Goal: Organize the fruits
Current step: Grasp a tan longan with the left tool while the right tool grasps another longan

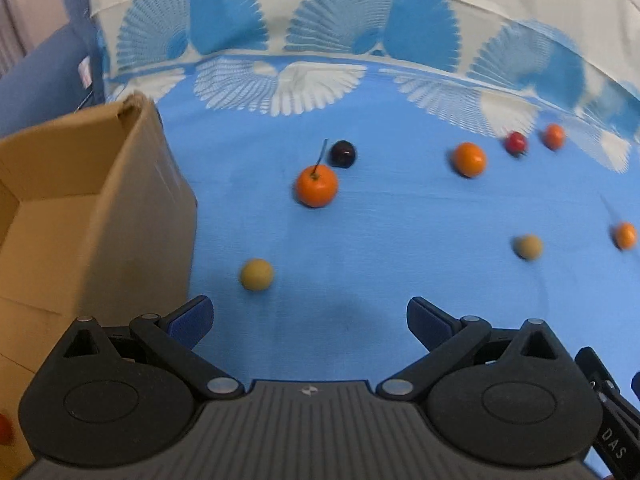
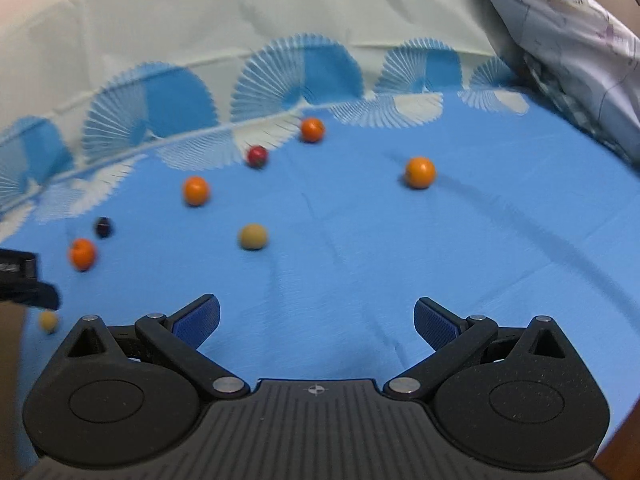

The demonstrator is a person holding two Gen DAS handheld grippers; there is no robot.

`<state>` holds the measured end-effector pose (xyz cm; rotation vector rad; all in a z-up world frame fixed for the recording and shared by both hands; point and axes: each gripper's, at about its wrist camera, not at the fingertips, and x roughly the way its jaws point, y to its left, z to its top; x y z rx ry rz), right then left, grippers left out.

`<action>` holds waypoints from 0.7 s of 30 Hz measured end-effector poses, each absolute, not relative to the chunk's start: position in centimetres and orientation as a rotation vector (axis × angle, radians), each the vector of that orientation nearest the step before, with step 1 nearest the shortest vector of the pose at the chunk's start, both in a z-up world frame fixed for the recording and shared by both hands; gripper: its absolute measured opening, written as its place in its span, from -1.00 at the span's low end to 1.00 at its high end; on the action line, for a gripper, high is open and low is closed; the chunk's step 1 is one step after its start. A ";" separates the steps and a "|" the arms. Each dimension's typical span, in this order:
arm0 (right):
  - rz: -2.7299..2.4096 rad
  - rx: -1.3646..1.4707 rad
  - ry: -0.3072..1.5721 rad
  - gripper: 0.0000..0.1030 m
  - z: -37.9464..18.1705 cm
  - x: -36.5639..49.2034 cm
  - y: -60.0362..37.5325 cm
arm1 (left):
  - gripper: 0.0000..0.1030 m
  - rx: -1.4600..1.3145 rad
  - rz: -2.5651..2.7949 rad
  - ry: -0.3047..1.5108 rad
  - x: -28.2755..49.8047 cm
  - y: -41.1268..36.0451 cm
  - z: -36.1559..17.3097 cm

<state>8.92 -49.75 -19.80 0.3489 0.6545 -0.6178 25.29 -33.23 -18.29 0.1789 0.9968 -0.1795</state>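
Small fruits lie scattered on a blue cloth point(image 1: 360, 240). In the left wrist view, an orange with a stem point(image 1: 317, 186) sits beside a dark plum point(image 1: 343, 153), and a tan ball point(image 1: 256, 275) lies nearest my left gripper point(image 1: 310, 322), which is open and empty. Further right are another orange point(image 1: 469, 159), a red fruit point(image 1: 516, 143) and a second tan ball point(image 1: 528, 247). In the right wrist view, my right gripper point(image 2: 317, 322) is open and empty, with a tan ball point(image 2: 253, 236) and an orange point(image 2: 419, 172) ahead of it.
An open cardboard box point(image 1: 92, 216) stands at the left of the left wrist view, a red fruit point(image 1: 5, 429) low beside it. A patterned cloth point(image 2: 560, 40) is bunched at the far right. The other gripper's edge point(image 2: 24, 280) shows at the left of the right wrist view.
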 end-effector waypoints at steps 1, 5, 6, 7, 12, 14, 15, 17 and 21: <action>-0.619 0.347 0.653 0.99 -20.4 9.7 -50.1 | 1.00 0.176 -0.176 0.988 25.6 -33.4 -18.9; -0.597 0.311 0.651 0.99 -22.0 13.0 -51.2 | 1.00 0.166 -0.119 0.978 26.7 -33.2 -21.2; -0.578 0.297 0.648 0.99 -22.2 13.8 -51.3 | 1.00 0.155 -0.100 0.965 26.6 -32.9 -21.4; -0.557 0.276 0.653 0.99 -22.5 14.6 -51.3 | 1.00 0.141 -0.079 0.938 26.6 -32.5 -21.6; -0.500 0.238 0.671 0.99 -24.4 18.0 -51.7 | 1.00 0.174 -0.108 0.883 26.6 -32.4 -22.9; -0.476 0.248 0.669 0.99 -25.0 18.9 -51.9 | 1.00 0.170 -0.117 0.899 27.0 -32.4 -23.6; -0.472 0.242 0.674 0.99 -25.4 19.4 -52.0 | 1.00 0.169 -0.115 0.902 27.0 -32.3 -23.9; -0.482 0.191 0.657 0.99 -25.8 19.8 -51.6 | 1.00 0.198 -0.084 0.890 27.2 -32.7 -24.5; -0.484 0.207 0.647 0.99 -25.8 20.1 -51.7 | 1.00 0.199 -0.036 0.883 27.6 -33.0 -25.2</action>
